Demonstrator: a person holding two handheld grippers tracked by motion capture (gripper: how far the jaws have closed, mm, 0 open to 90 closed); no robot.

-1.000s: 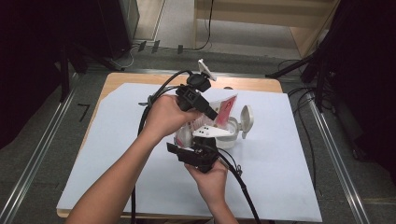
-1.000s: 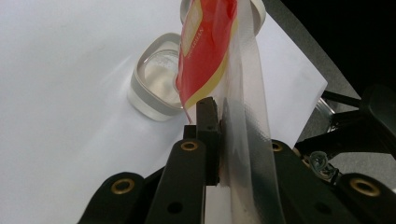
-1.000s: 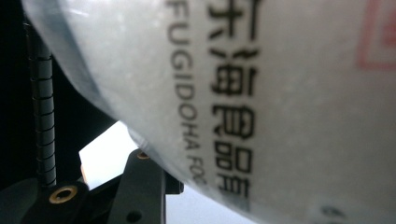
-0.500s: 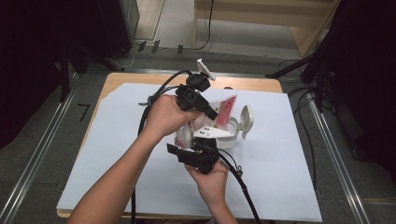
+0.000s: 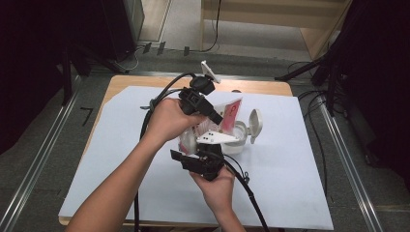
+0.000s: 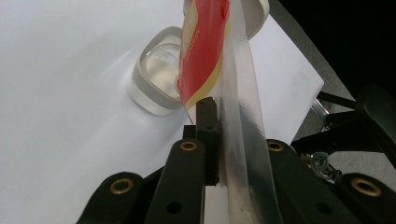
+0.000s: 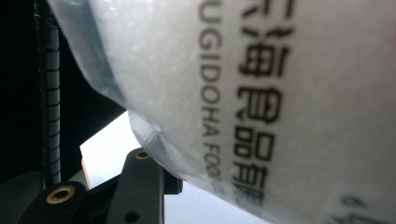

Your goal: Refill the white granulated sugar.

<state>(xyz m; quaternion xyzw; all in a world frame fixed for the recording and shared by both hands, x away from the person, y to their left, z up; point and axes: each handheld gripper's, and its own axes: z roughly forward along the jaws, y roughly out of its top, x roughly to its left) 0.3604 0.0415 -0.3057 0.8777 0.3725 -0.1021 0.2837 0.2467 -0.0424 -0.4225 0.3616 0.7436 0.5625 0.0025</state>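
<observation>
Pouch [image 5: 231,113], red-and-clear plastic: held tilted over the open white container [image 5: 237,140] at mid-bench [image 5: 121,159]. Left claw [image 6: 219,135], hand reaching forward and angled down, pinched tight on pouch's clear top edge. Right claw [image 5: 200,162], hand low and near, clasping pouch's filled lower body.

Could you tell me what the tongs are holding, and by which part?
Both hold one bag: left tongs pinch its clear top edge, right tongs grip its white body.

light: bright overhead | glare: white table [image 5: 290,183] | blur: close bag [image 7: 280,93] | surroundings: dark
</observation>
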